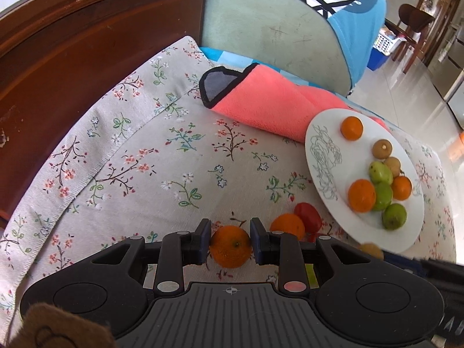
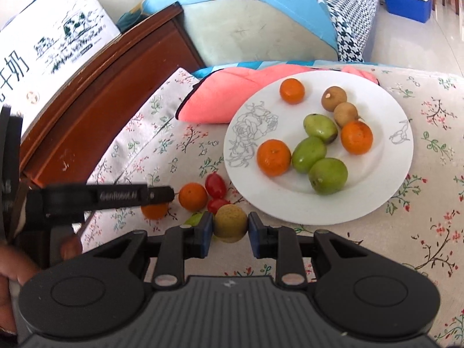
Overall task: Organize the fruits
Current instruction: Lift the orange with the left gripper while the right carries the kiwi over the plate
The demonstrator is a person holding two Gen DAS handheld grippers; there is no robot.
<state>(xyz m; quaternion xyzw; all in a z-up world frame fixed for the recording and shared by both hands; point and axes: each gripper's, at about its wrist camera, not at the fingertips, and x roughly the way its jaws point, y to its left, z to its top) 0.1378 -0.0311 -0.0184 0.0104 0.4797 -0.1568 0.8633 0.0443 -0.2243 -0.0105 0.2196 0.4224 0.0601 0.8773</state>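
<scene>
Floral cloth (image 1: pixel 179 156) covers the desk, with a pink towel (image 1: pixel 269 101) and a sofa behind. Between the jaws of the left gripper (image 1: pixel 230 242) sits a small orange (image 1: pixel 230 246); the pads flank it closely and appear to touch its sides, so I judge it pinched, low over the cloth or resting on it. The jaws of the right gripper (image 2: pixel 230 227) pinch a tan longan (image 2: pixel 230 222), held just short of the near rim of the white plate (image 2: pixel 249 133).

Outward from there, a few fruits lie loose on the cloth beside the plate: another orange (image 2: pixel 192 196), two red cherry tomatoes (image 2: pixel 215 185), and a sliver of green fruit (image 2: pixel 195 219) half hidden behind the right jaws.

On the plate already are three oranges (image 2: pixel 273 157), three green fruits (image 2: pixel 327 176) and two longans (image 2: pixel 334 95), loosely gathered toward one side.

By my reading the task is well past halfway: most fruit is plated, two pieces are in hand, and about four loose ones remain to be collected.
</scene>
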